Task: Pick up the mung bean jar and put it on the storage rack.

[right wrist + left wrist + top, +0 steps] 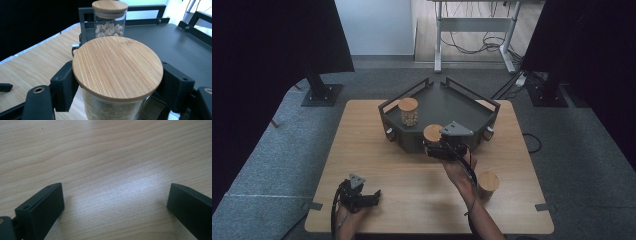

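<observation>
Three glass jars with bamboo lids are on show, and none can be seen whole. One jar [117, 75] sits clamped between the black jaws of the right gripper [435, 145], held at the near edge of the dark tray [462, 107]; in the right gripper view its broad lid covers most of the glass, the bottom of the jar is cut off by the frame, and the pale contents below the lid are too blurred to identify. In the high view the gripper body and its grey plate hide that jar's side. A second jar [110, 18] stands inside the tray at its far left corner, with pale round pieces visible in it, though the held lid blocks its base. A third jar [487, 184] stands on the wooden table [377, 155] just right of the person's right forearm, its contents hard to make out. The left gripper [115, 200] rests near the table's front left, jaws spread wide over bare wood, nothing between them.
</observation>
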A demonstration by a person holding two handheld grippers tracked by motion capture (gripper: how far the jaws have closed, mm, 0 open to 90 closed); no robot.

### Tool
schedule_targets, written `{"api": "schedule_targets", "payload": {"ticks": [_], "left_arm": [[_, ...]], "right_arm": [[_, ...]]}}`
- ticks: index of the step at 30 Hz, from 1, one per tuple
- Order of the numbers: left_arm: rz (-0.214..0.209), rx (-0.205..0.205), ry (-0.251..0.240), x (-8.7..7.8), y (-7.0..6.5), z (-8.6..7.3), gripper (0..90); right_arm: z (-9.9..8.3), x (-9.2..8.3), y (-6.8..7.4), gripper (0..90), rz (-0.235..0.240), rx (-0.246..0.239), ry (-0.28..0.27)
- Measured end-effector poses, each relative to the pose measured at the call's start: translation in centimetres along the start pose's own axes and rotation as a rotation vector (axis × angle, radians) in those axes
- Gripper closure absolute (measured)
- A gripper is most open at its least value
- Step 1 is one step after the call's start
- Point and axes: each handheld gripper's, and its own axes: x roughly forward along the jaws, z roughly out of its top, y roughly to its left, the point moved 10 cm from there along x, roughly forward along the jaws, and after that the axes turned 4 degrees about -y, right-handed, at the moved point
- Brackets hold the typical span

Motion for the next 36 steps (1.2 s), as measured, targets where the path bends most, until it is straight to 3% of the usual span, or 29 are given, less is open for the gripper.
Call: {"api": "schedule_targets", "payload": {"ticks": [21, 36], "left_arm": [[-0.001, 0.003, 0.002, 0.0, 0.0, 0.0, 1.0], [-0.001, 0.003, 0.001, 0.0, 0.0, 0.0, 1.0]], "right_arm": [[1.8, 0.6, -2.2, 24.5, -0.03, -0.011, 0.001], [3.5, 1.3, -4.1, 24.6, -0.047, 0.015, -0.019]]}}
